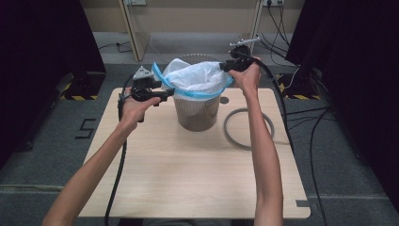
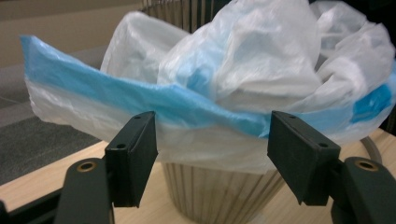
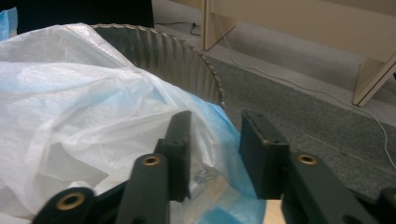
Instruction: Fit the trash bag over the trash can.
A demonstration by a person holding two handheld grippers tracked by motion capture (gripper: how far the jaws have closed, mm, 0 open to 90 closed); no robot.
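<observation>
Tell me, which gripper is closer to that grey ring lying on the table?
Right. The right gripper is at the bag's far right edge, above and behind the grey ring; the left gripper sits across the bin.

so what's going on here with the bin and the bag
A person is fitting a white bin bag with a blue edge into a ribbed waste bin on the wooden table, using hand-held tongs. The left tongs sit open at the bag's blue band on the bin's left rim, the right tongs open at the right rim. The bag is bunched up and only partly draped over the rim. A grey ring lies beside the bin.
</observation>
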